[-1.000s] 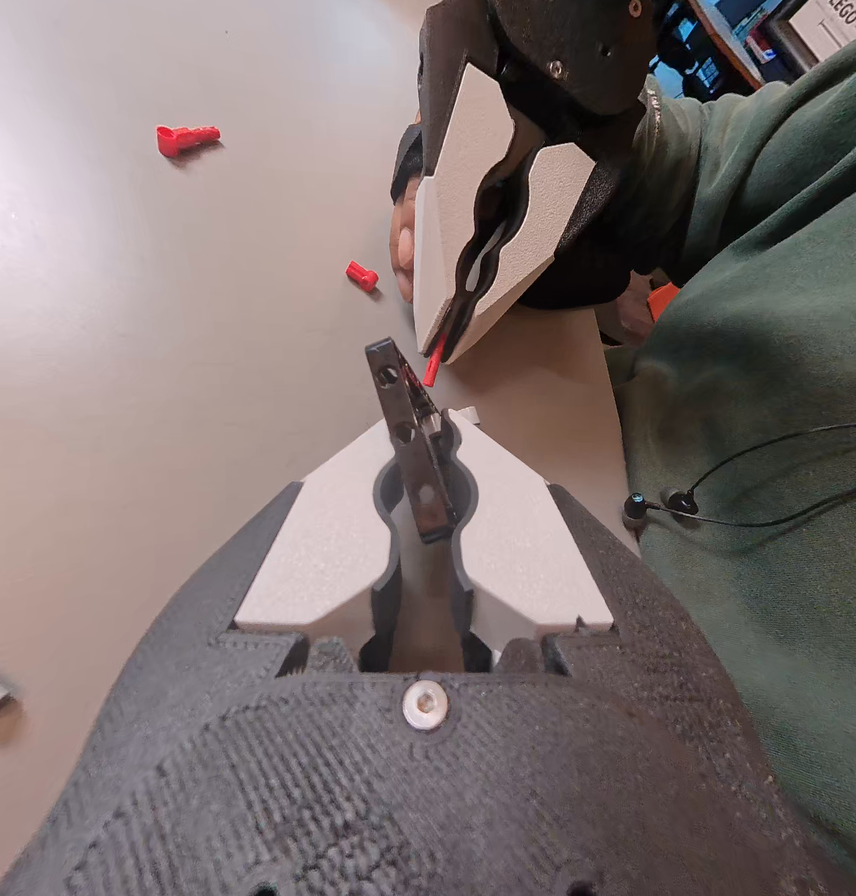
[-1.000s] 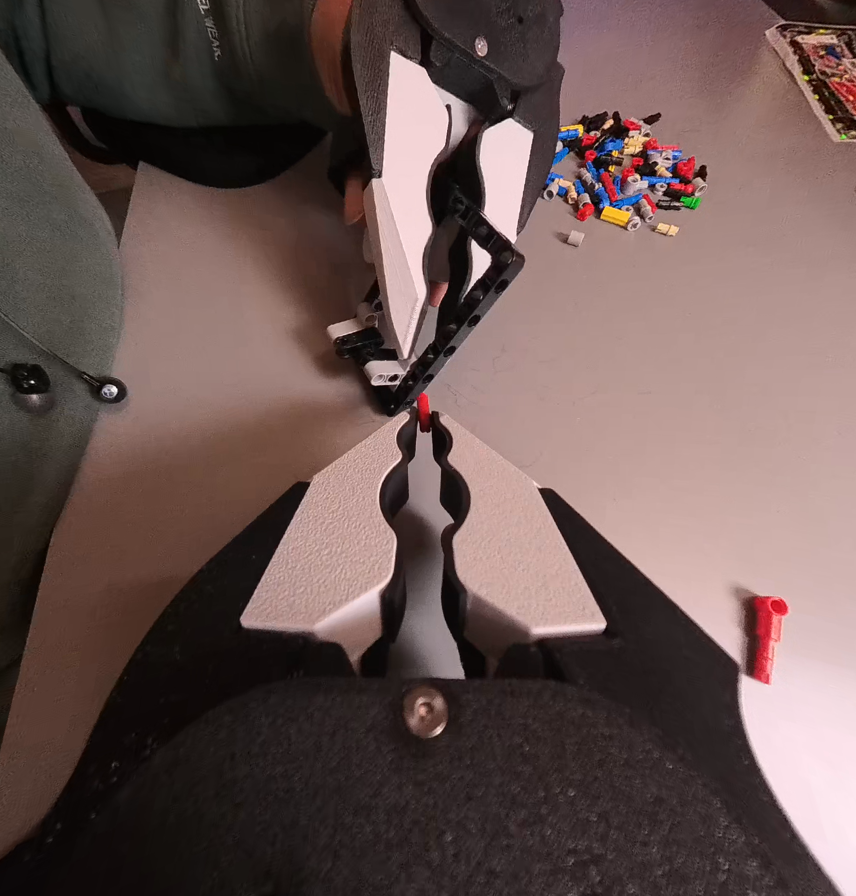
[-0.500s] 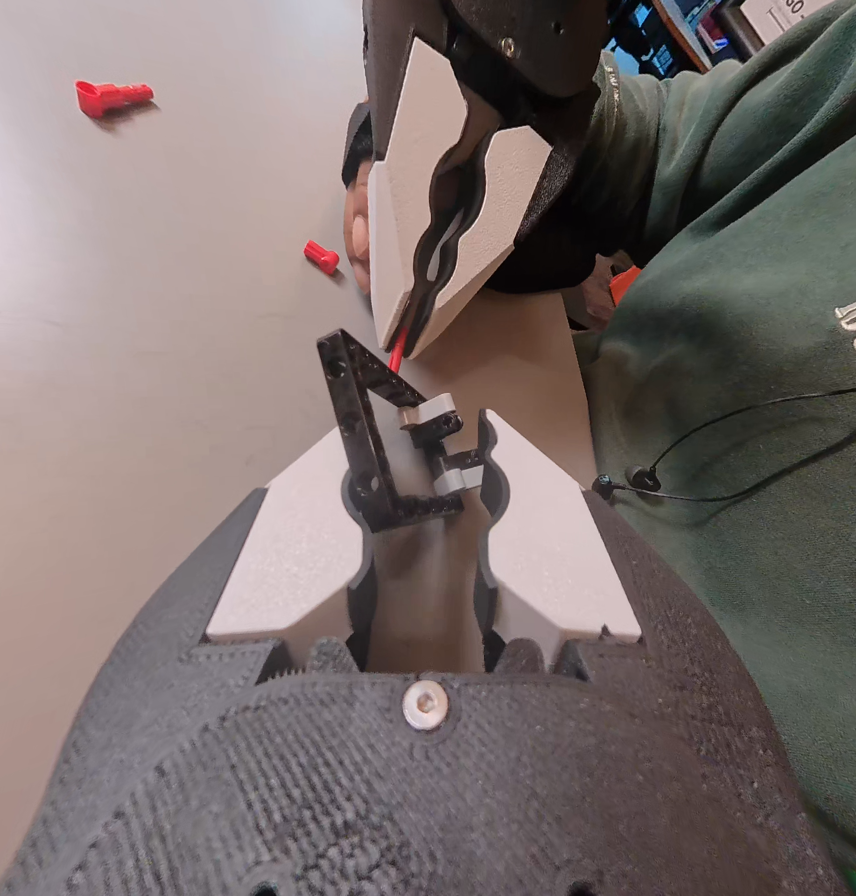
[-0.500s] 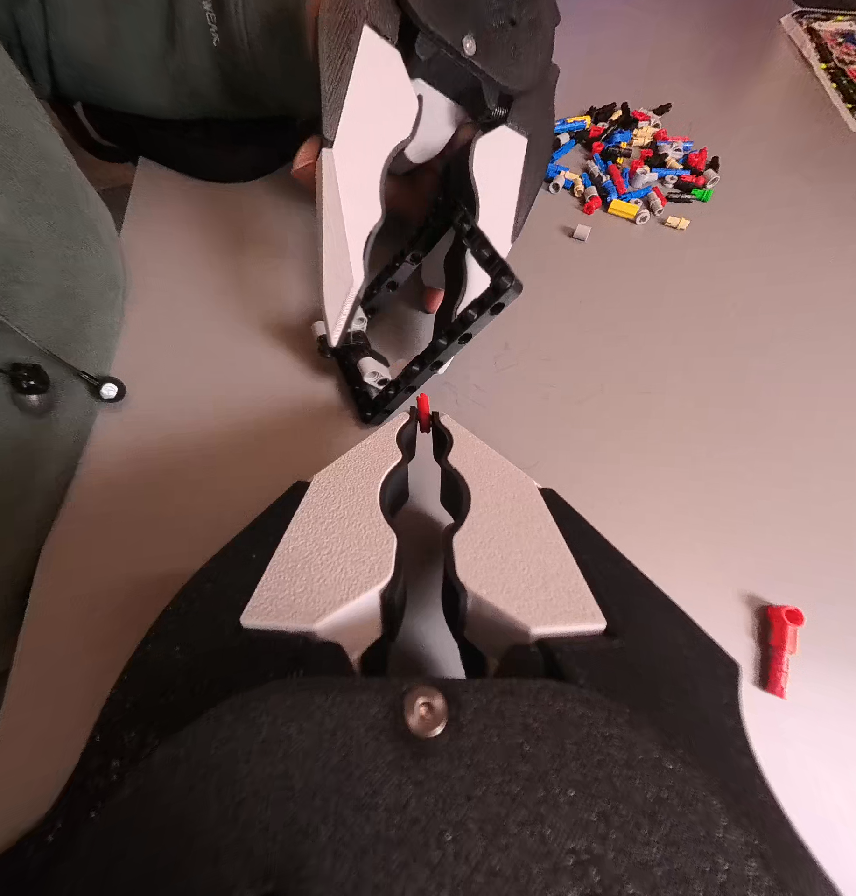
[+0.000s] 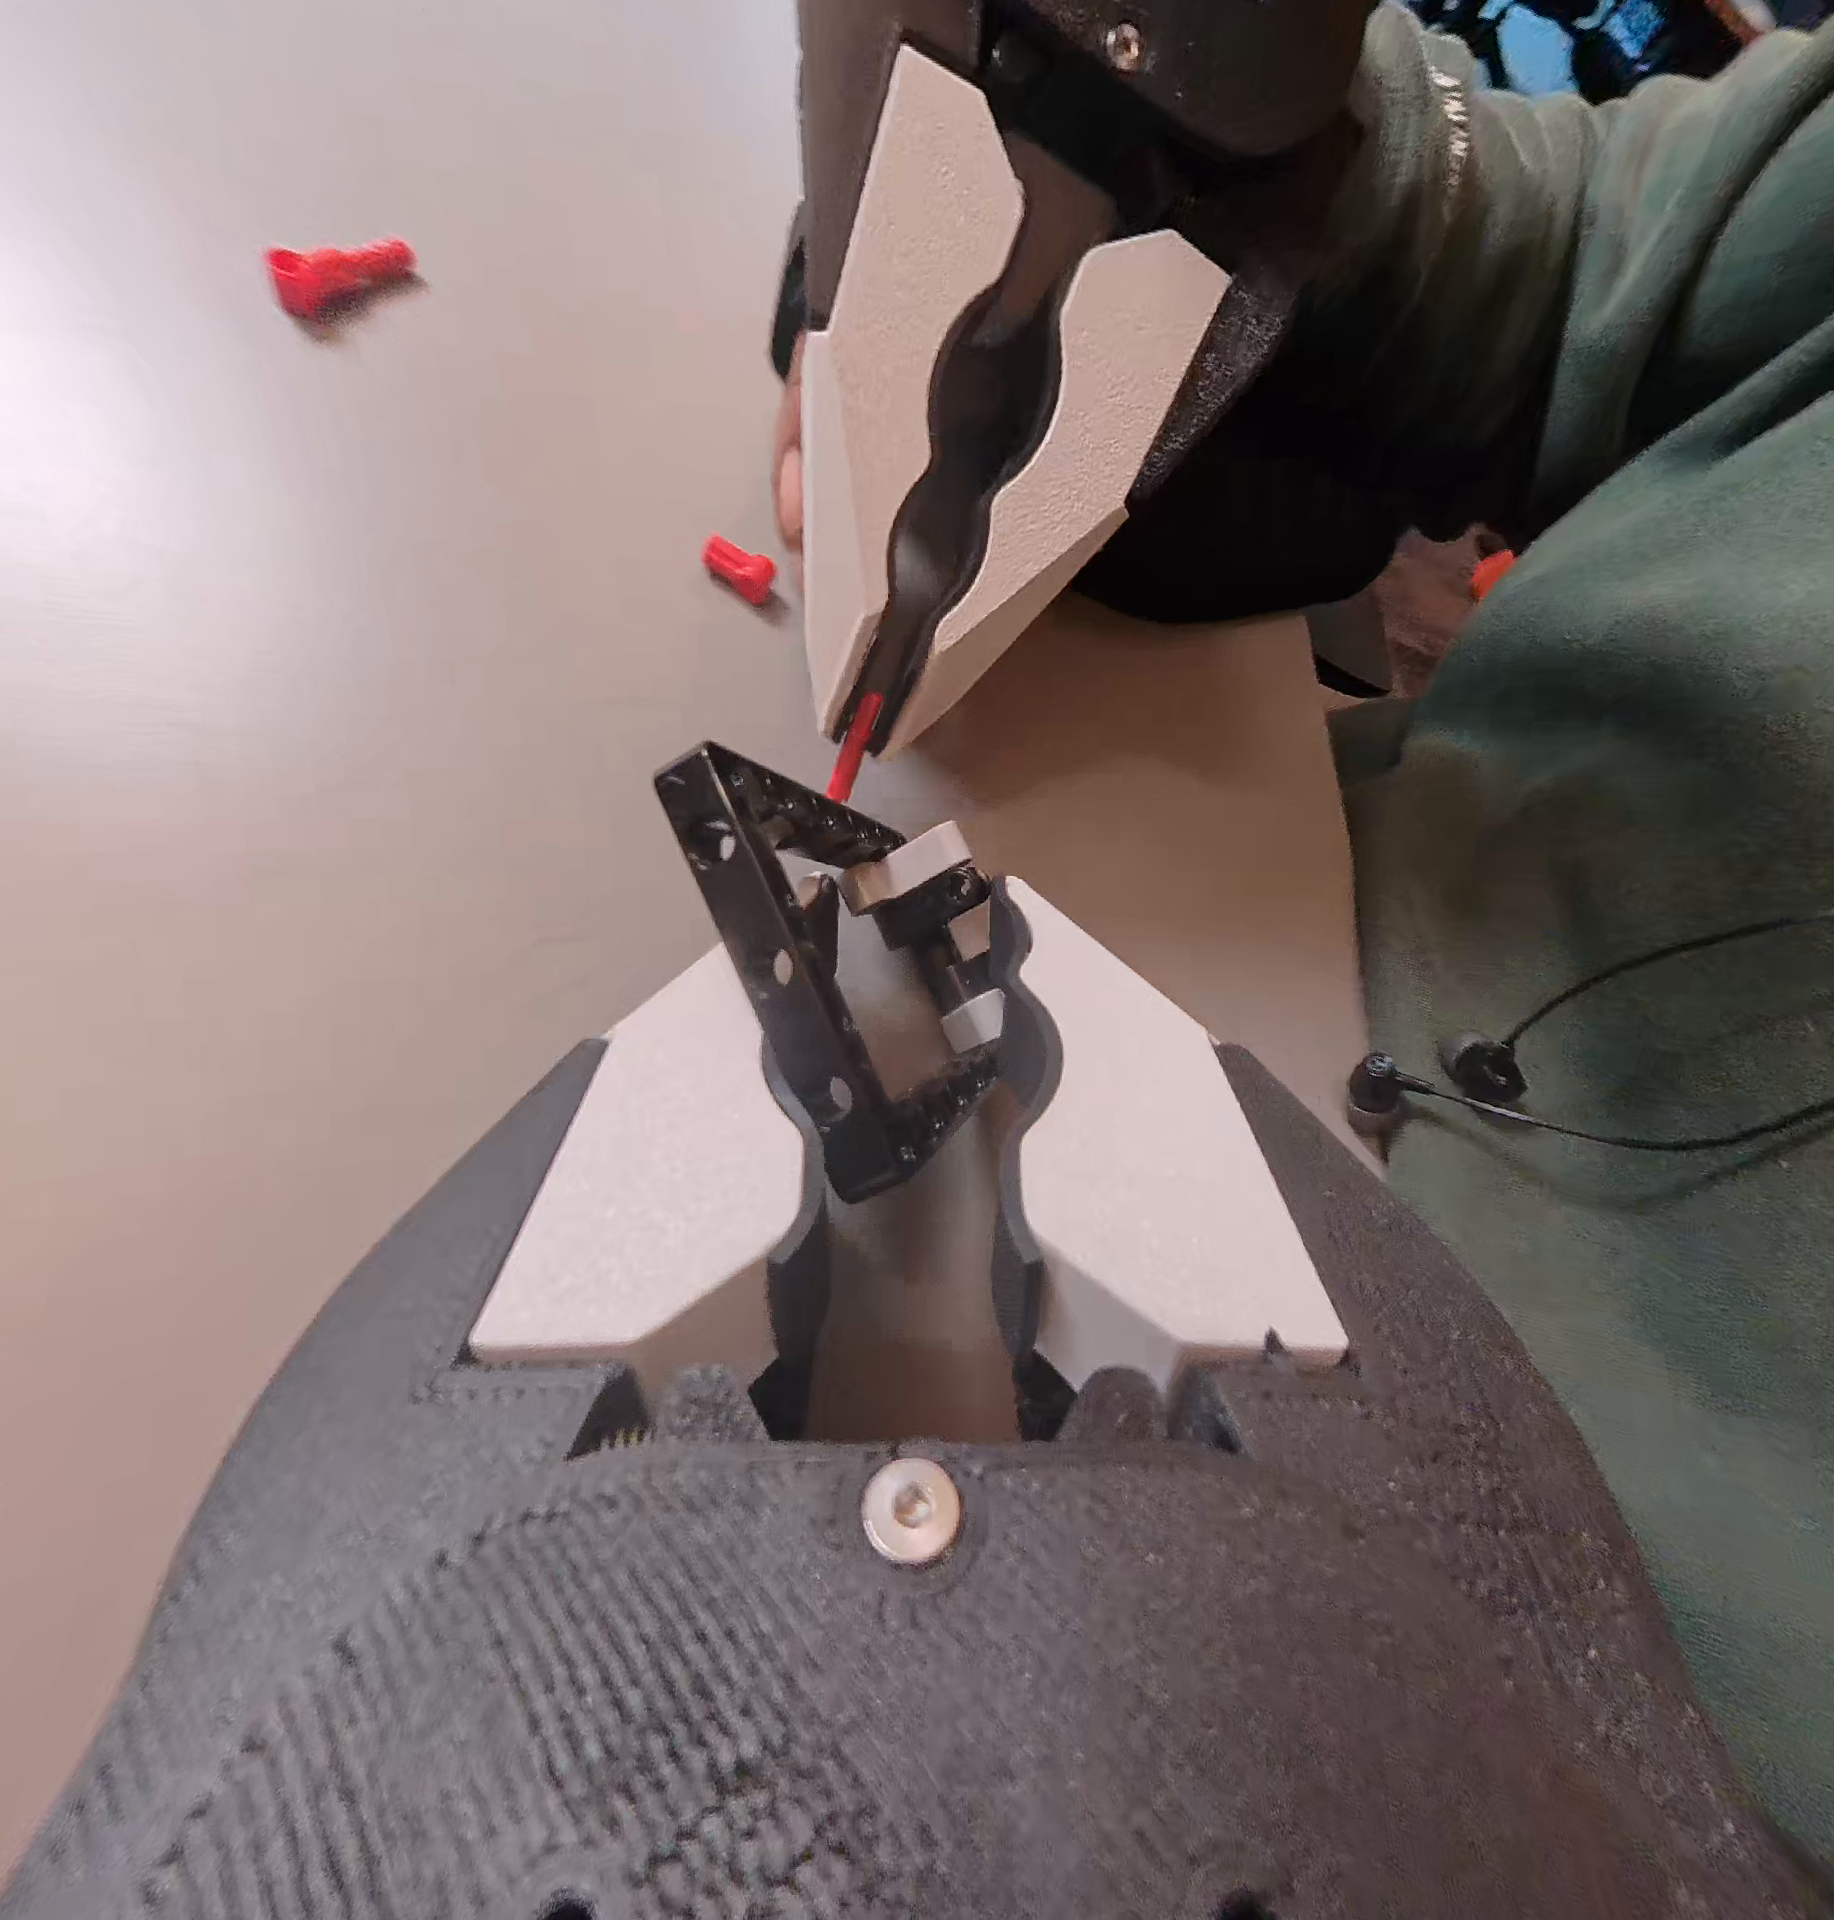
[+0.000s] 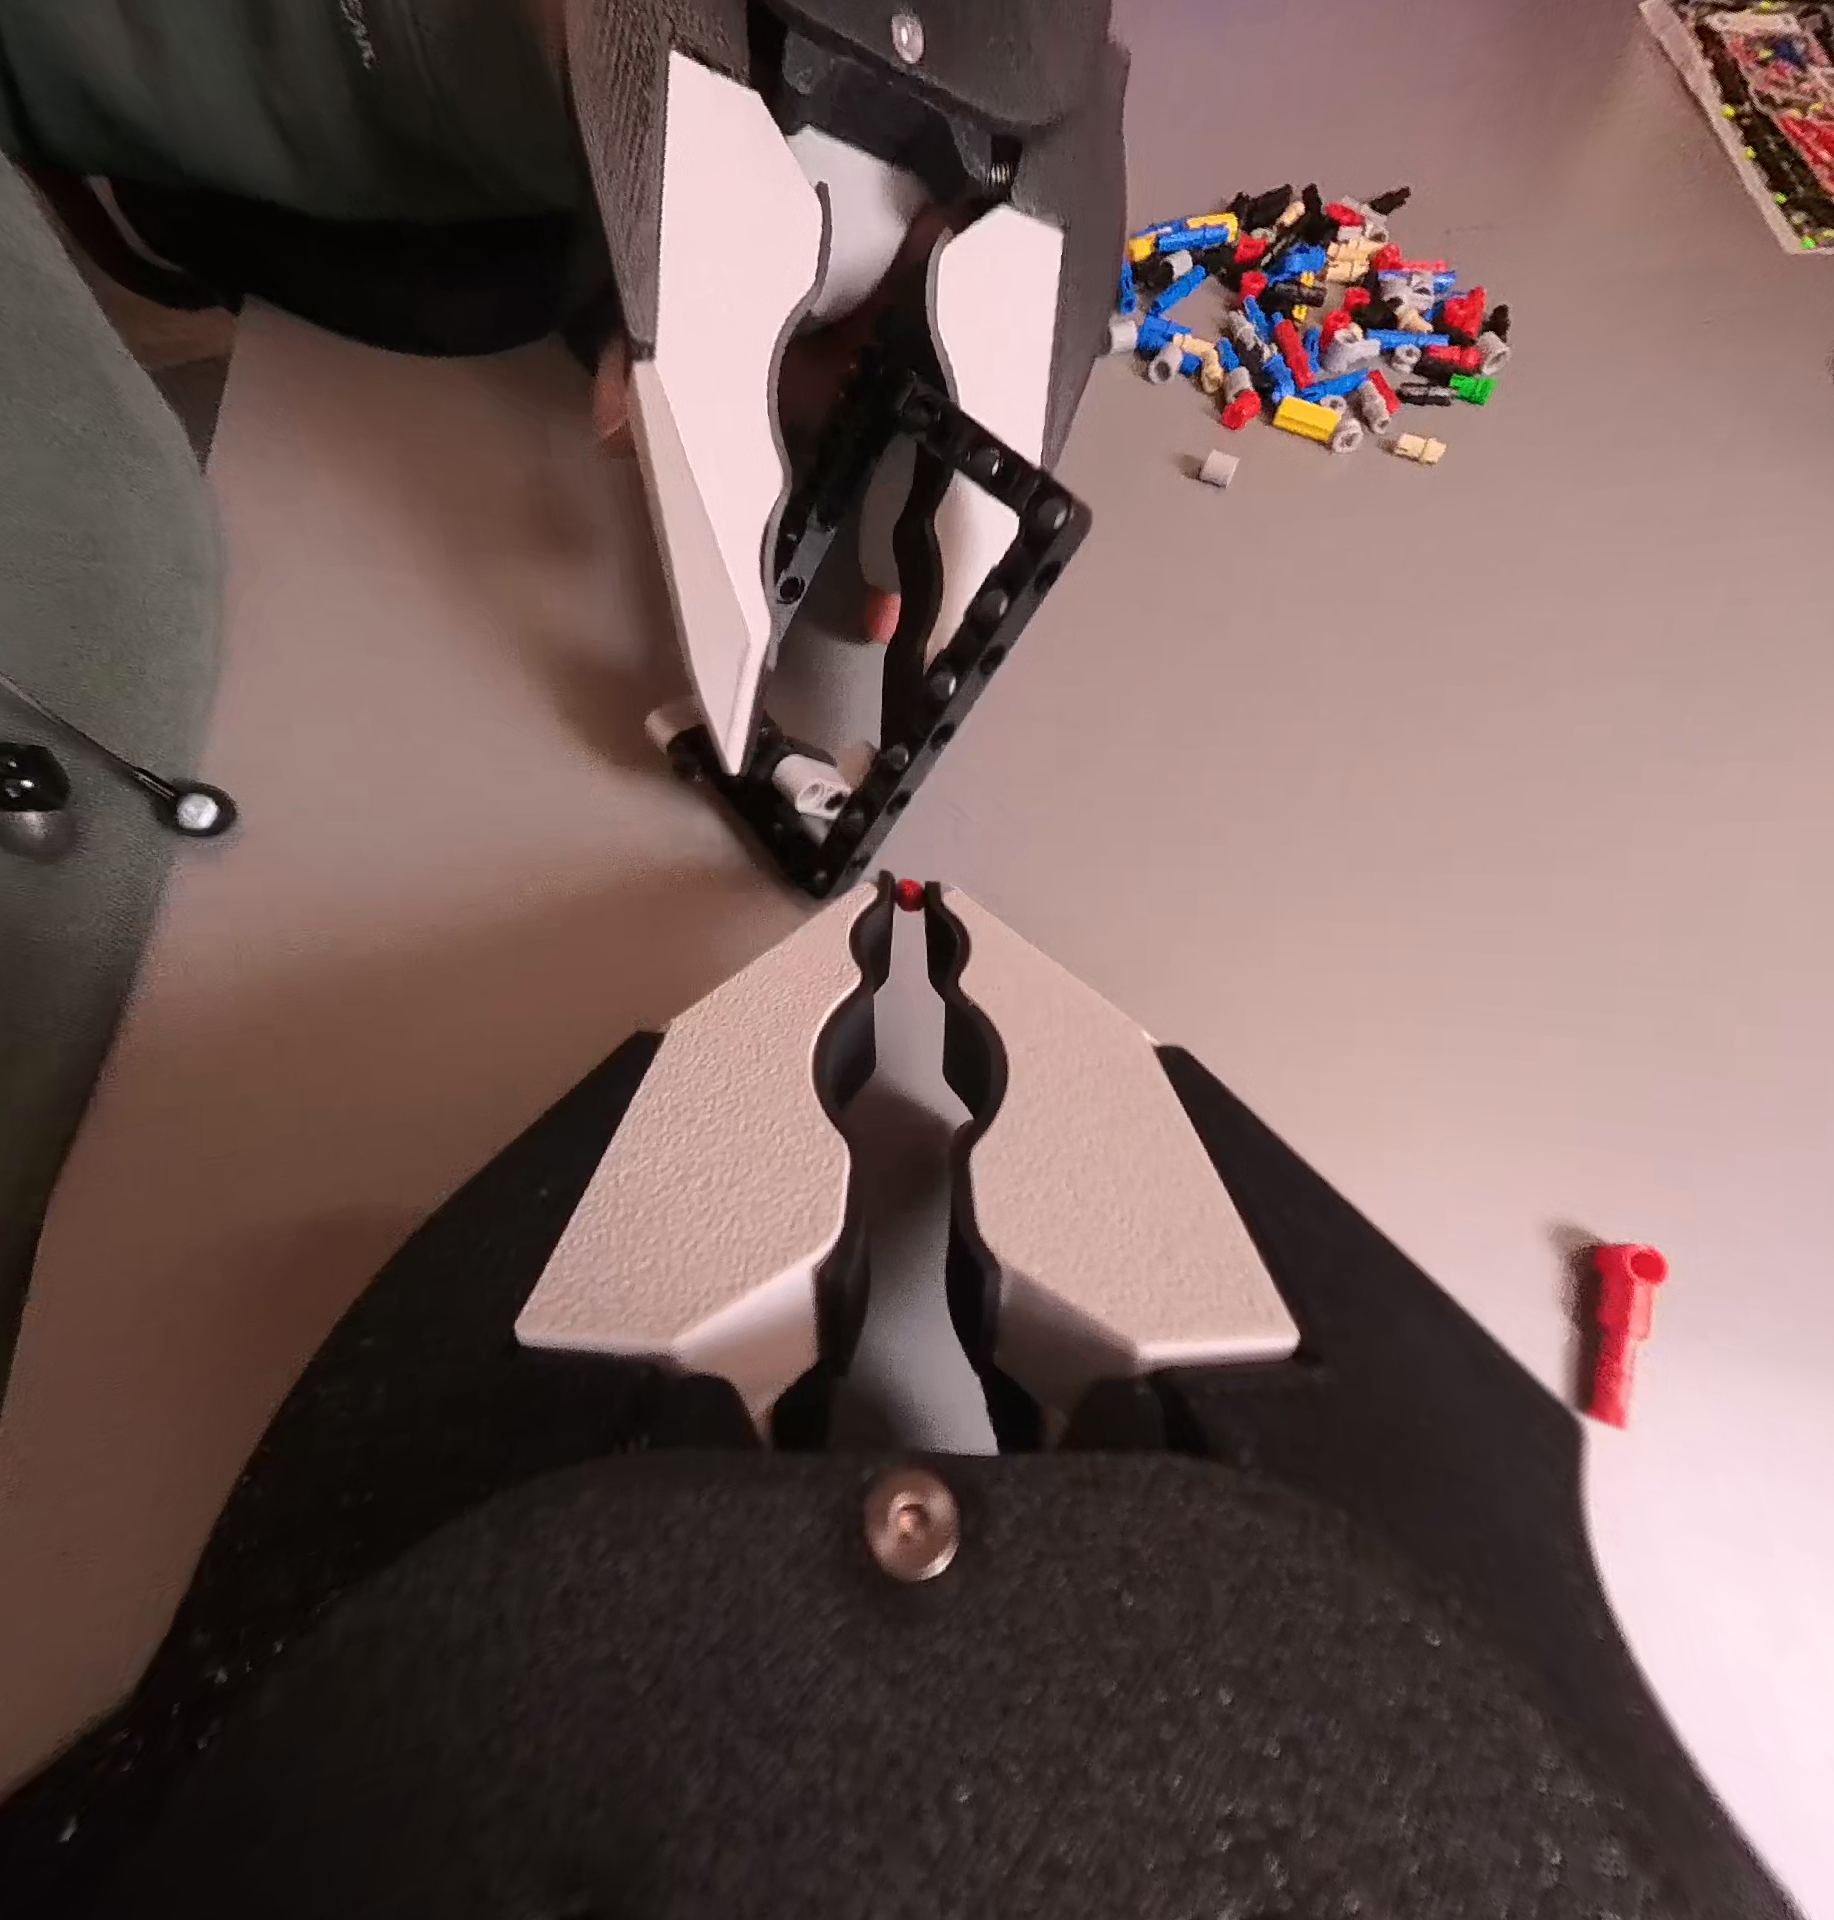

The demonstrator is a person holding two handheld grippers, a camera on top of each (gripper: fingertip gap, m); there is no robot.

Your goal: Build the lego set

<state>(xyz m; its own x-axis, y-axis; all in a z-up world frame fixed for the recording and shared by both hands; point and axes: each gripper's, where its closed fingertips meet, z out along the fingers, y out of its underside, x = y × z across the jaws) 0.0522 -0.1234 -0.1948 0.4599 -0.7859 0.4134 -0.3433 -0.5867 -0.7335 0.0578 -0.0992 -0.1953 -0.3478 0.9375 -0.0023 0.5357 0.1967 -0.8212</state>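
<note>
Your left gripper (image 5: 908, 904) is clamped on the black frame (image 5: 778, 956), a rectangle of hard plastic beams drilled with round holes, and it holds that frame tilted in the air over the beige table (image 5: 269, 831), with a small grey and black connector assembly (image 5: 923, 883) pinned across the frame's inner side. Your right gripper (image 6: 905, 894) is closed down to a narrow slit on the red axle pin (image 5: 856, 746), a thin smooth stick, whose free end sits just beside the frame's upper beam, at or nearly at a hole. Judge both parts as very light and rigid: the frame should not flex, but its glossy sides can slide against the textured grey pads, so keep hold across two opposite beams, not a corner. The pin is small and slick, pinched only at its tail, so it may pivot if pushed off-axis; keep it in line with the hole. Beyond the frame from you lies a heap of loose pieces (image 6: 1318, 312) in blue, red, black, tan and yellow, and a lone grey bush (image 6: 1217, 468) nearer the frame. A larger red connector (image 6: 1619, 1330) and a short red stub (image 5: 738, 566) lie on the table well apart from the frame.
</note>
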